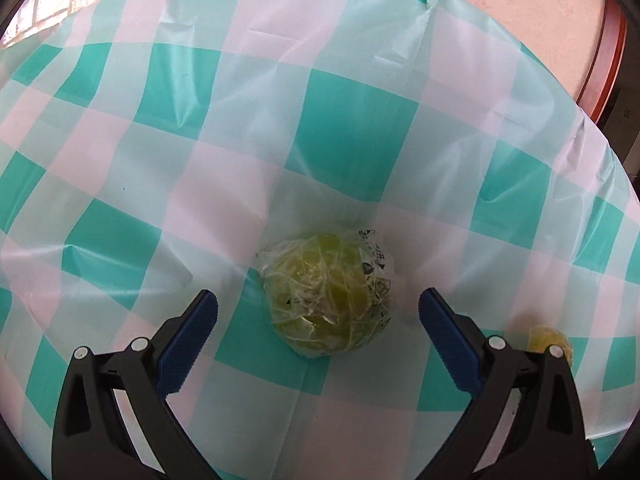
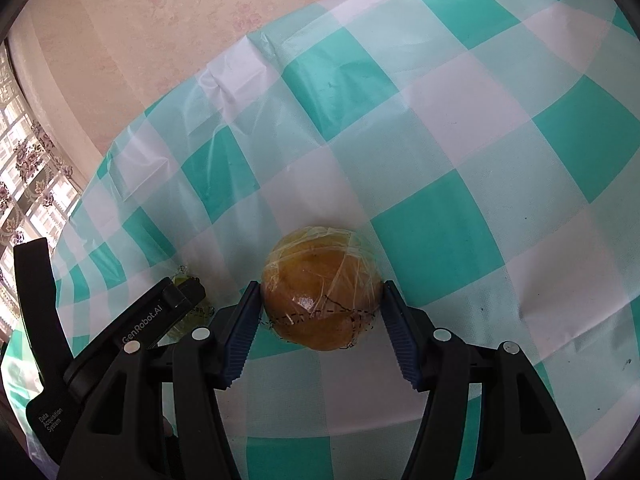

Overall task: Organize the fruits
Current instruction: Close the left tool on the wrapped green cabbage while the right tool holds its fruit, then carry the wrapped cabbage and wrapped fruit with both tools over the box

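A green fruit wrapped in clear printed plastic [image 1: 326, 294] lies on the checked tablecloth [image 1: 352, 132]. My left gripper [image 1: 318, 306] is open, its blue pads on either side of the fruit and apart from it. In the right wrist view an orange fruit in clear plastic [image 2: 320, 288] sits between the blue pads of my right gripper [image 2: 320, 298], which touch both its sides. The green fruit [image 2: 182, 280] peeks out behind the left gripper's body [image 2: 160, 320] there. A bit of the orange fruit's wrap [image 1: 546, 340] shows at the lower right in the left wrist view.
The table is covered by a teal and white checked plastic cloth [image 2: 460, 160] with creases. A pink wall [image 2: 160, 20] lies beyond its far edge, a curtained window [image 2: 24, 168] to the left, and a wooden door frame [image 1: 612, 60] to the right.
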`<state>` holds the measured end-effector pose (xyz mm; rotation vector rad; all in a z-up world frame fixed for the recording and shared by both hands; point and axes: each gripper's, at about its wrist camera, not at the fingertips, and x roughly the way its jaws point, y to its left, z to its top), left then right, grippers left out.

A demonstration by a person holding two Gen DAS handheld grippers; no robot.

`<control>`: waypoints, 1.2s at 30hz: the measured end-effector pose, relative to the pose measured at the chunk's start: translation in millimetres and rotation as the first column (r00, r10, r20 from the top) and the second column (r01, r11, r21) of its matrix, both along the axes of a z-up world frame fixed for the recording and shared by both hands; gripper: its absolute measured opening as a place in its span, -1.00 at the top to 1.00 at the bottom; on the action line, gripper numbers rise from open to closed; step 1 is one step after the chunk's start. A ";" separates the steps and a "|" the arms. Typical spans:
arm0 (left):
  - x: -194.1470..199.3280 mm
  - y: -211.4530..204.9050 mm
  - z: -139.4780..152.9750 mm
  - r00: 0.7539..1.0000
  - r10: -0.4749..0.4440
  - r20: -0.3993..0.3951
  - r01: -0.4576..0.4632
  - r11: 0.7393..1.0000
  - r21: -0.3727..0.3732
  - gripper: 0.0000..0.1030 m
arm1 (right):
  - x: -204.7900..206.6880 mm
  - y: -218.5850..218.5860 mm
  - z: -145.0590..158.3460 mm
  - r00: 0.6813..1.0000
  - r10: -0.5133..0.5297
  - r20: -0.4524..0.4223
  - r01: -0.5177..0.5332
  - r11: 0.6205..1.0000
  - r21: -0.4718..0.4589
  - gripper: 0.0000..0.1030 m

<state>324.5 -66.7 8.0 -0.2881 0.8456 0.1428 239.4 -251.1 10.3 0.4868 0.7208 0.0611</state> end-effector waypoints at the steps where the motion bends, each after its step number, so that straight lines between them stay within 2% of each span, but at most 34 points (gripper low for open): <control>1: 4.5 -0.8 -2.2 1.000 0.007 -0.022 -0.007 1.000 0.004 -0.94 | 0.3 0.2 -0.5 1.000 0.001 0.000 -0.001 1.000 -0.001 -0.15; 2: 8.3 -0.5 -4.4 0.999 0.011 -0.042 -0.011 1.000 0.001 -0.93 | -0.7 -4.9 -1.0 1.000 0.002 -0.001 -0.002 1.000 0.000 -0.15; 4: 9.2 -0.4 -4.3 0.999 0.016 -0.035 -0.016 1.000 0.004 -0.88 | -0.4 -7.0 -1.1 1.000 0.004 -0.002 -0.004 1.000 -0.001 -0.15; 5: 7.8 -0.8 -3.7 0.999 0.020 -0.027 -0.019 1.000 0.014 -0.60 | 1.1 -6.4 -1.0 1.000 0.006 -0.003 -0.006 1.000 -0.001 -0.15; 6: 5.5 -1.7 -2.8 1.000 0.008 -0.010 -0.008 1.000 0.015 -0.45 | 3.1 -5.1 -0.7 1.000 0.006 -0.002 -0.006 1.000 0.000 -0.15; 7: 3.7 -2.7 -1.7 1.000 -0.001 -0.001 0.001 1.000 0.013 -0.17 | 5.6 -0.5 -1.8 1.000 0.007 -0.002 -0.007 1.000 0.000 -0.15; 10: -3.7 0.6 0.4 1.000 -0.009 0.021 0.009 1.000 -0.027 -0.14 | 6.3 -1.1 -1.5 1.000 0.010 -0.003 -0.010 1.000 0.004 -0.15; 14: -13.9 -1.0 1.6 0.999 -0.021 0.039 0.023 0.999 -0.033 -0.14 | 9.7 2.7 -2.9 1.000 0.015 -0.010 -0.015 1.000 0.003 -0.15; 23: -67.7 19.9 4.6 0.998 -0.026 0.058 0.030 0.997 -0.070 -0.14 | 4.4 0.8 -0.7 1.000 0.029 0.009 -0.029 1.000 0.010 -0.15; 29: -110.2 35.6 5.5 0.998 -0.023 0.067 0.029 0.996 -0.089 -0.14 | -12.6 -3.1 2.4 1.000 0.015 0.028 -0.015 1.000 0.010 -0.15; 36: -159.9 40.9 3.9 0.998 -0.029 0.062 0.035 0.994 -0.102 -0.14 | -53.9 12.8 3.5 0.998 0.050 0.030 -0.050 0.999 0.008 -0.15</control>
